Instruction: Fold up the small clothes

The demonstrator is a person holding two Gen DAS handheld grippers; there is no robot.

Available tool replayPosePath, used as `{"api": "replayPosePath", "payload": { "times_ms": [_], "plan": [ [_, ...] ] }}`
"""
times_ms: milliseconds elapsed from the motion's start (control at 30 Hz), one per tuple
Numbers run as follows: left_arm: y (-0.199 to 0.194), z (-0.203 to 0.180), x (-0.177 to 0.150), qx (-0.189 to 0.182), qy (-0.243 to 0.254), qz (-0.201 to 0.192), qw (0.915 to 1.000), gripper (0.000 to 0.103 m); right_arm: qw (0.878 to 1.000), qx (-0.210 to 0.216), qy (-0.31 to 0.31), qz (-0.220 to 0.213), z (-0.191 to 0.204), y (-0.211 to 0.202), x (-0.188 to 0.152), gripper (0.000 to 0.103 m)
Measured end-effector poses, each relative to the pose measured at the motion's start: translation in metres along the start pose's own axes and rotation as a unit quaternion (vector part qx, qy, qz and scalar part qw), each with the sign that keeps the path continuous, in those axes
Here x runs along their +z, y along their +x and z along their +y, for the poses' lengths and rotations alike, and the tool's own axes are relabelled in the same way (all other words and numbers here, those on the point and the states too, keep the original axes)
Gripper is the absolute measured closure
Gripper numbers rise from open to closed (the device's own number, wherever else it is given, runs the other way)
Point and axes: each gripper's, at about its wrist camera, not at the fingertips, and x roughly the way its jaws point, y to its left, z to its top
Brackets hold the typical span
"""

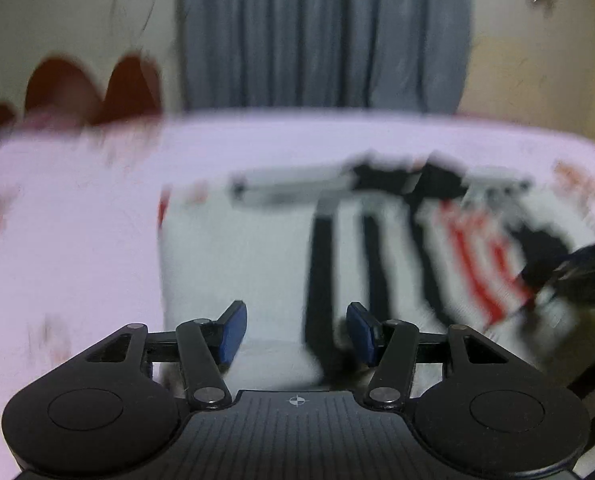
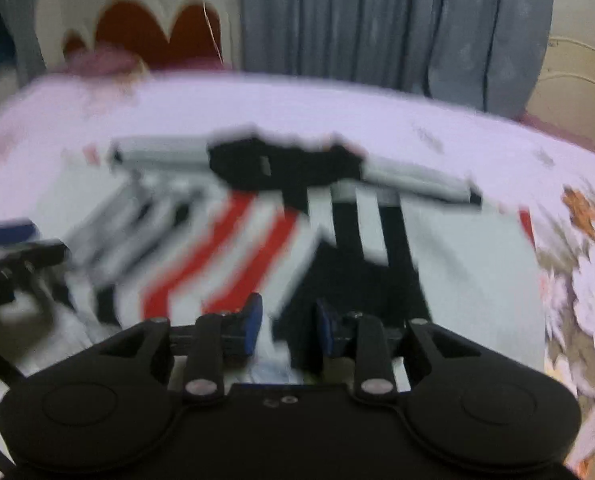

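A small white shirt [image 1: 233, 248] with black and red stripes and a black collar lies on a pale pink bedsheet [image 1: 69, 216]; it also shows in the right wrist view [image 2: 469, 264]. Both views are motion-blurred. My left gripper [image 1: 295, 330] is open, hovering over the shirt's near hem, nothing between its blue pads. My right gripper [image 2: 289, 326] is open over the shirt's near edge, by the red stripes [image 2: 217, 264]. The right gripper shows at the right edge of the left wrist view [image 1: 581, 276], and the left gripper at the left edge of the right wrist view [image 2: 5, 264].
A grey curtain [image 1: 325, 36] hangs behind the bed. A red scalloped headboard [image 2: 157, 36] stands at the back left. The sheet has a floral print [image 2: 589, 280] at the right.
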Motion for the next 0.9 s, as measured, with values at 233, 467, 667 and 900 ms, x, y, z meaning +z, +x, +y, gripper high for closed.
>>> {"api": "replayPosePath", "payload": {
  "times_ms": [233,467,667,900],
  "plan": [
    [-0.021,0.019,-0.017,0.000,-0.008,-0.021,0.9998,0.048,0.999,-0.016,0.027,-0.025,-0.010,-0.024,-0.004,0.075],
    [-0.027,0.021,-0.012,-0.001,-0.017,-0.020,0.9997,0.048,0.999,-0.040,0.036,-0.007,-0.016,-0.020,-0.003,0.077],
    [-0.023,0.018,-0.017,-0.004,0.000,-0.014,0.9999,0.048,0.998,-0.045,0.047,0.018,-0.018,-0.008,-0.006,0.077],
    [-0.024,0.010,-0.017,0.010,0.026,-0.014,0.9995,0.048,0.998,-0.039,0.053,0.006,-0.018,-0.018,-0.007,0.073]
  ]
}}
